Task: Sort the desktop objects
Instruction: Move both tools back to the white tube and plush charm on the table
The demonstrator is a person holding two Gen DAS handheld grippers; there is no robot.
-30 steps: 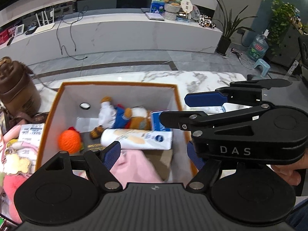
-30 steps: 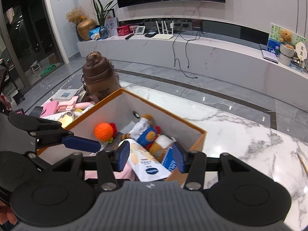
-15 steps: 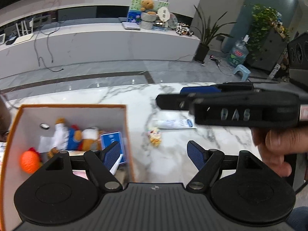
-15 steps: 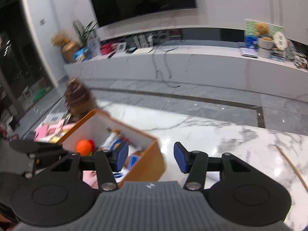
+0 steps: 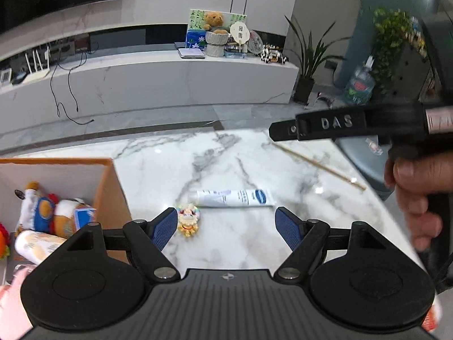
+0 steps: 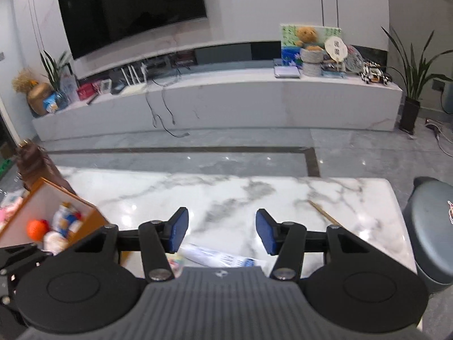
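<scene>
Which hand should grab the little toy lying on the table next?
Probably the left. The left gripper is open, with the little toy just beside its left pad. For the right gripper, also open, the toy is mostly hidden under its body.

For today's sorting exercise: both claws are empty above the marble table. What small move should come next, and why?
Probably lower the left claw onto the small toy figure. It lies loose on the table beside the tube, just by the left finger, outside the box.

On the worktop, a tube lay centre, figurine at its seven o'clock, box at nine.
</scene>
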